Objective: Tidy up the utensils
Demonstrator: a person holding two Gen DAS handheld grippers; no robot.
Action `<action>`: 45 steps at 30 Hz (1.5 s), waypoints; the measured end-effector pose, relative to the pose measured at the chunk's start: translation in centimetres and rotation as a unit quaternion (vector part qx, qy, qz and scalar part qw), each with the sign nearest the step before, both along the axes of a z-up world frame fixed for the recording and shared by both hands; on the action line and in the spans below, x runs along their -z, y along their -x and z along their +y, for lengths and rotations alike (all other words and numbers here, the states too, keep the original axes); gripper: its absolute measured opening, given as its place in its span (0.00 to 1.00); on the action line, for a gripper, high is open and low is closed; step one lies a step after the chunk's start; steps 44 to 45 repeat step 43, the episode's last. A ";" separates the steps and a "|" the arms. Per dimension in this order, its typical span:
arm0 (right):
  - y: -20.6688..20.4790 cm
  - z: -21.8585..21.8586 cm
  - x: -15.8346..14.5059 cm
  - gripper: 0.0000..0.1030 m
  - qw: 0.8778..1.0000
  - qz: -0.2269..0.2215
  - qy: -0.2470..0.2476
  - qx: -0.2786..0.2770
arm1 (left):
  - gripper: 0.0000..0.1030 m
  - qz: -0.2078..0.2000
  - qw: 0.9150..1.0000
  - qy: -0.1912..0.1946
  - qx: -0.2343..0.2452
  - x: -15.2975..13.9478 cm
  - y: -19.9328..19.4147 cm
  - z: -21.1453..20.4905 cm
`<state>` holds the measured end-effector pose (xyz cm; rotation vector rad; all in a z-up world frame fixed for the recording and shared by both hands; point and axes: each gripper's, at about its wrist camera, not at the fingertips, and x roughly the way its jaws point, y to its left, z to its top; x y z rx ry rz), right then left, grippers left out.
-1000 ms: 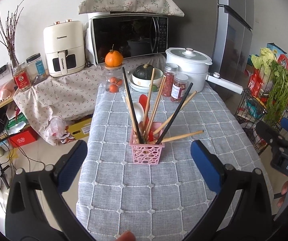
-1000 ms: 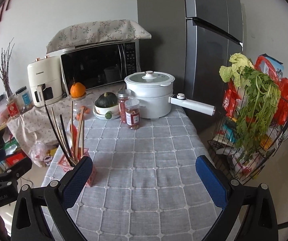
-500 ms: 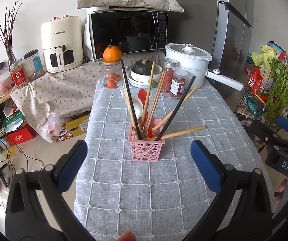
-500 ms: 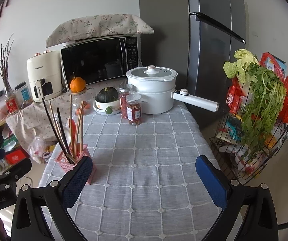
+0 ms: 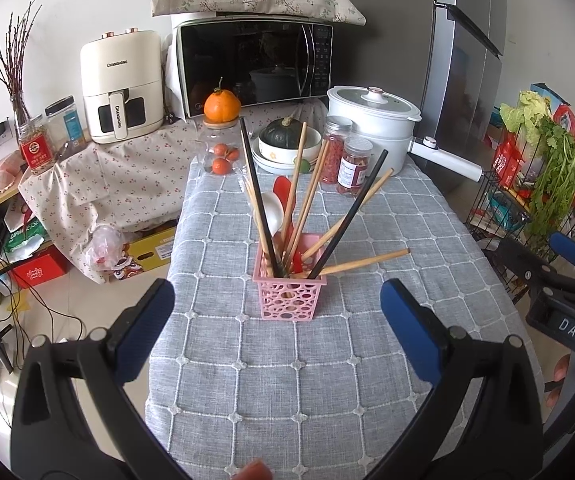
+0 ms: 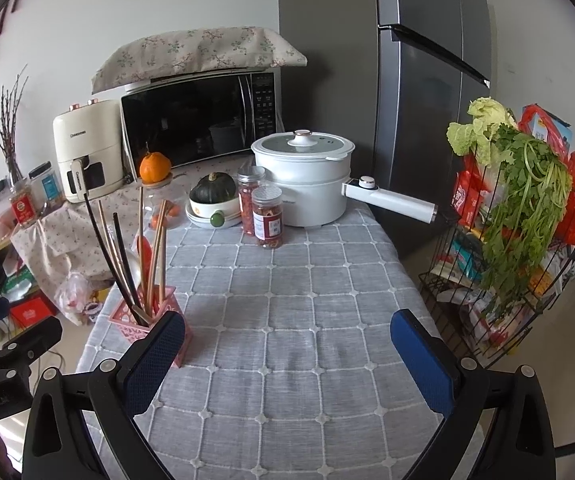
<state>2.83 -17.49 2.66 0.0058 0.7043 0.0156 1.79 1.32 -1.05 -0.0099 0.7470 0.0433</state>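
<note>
A pink perforated basket (image 5: 288,297) stands mid-tabletop (image 5: 327,380), bristling with wooden and black chopsticks (image 5: 349,216) plus what seem to be red and white spoons. Both tongs — left (image 5: 274,322), right (image 6: 288,359) — gape wide, empty. Since a second ago, the basket sits slightly nearer.

A bench (image 5: 327,392) draped in a grey checked cloth is carrying a pink perforated plastic basket (image 5: 289,295) near its left edge. A white lidded pot (image 6: 302,178), two clear red-filled jars (image 6: 262,212) and a white bowl (image 6: 211,211) are crowding its far edge.
</note>
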 end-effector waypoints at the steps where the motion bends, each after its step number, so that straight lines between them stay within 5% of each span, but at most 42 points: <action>1: 0.0 0.0 0.0 1.00 1.000 -0.001 0.000 0.000 | 0.99 0.000 1.000 0.000 0.000 0.0 0.0 -0.1; 45: 0.1 -0.3 0.3 1.00 1.000 0.006 -0.003 0.001 | 0.99 0.001 1.000 0.011 -0.008 0.1 0.2 -0.1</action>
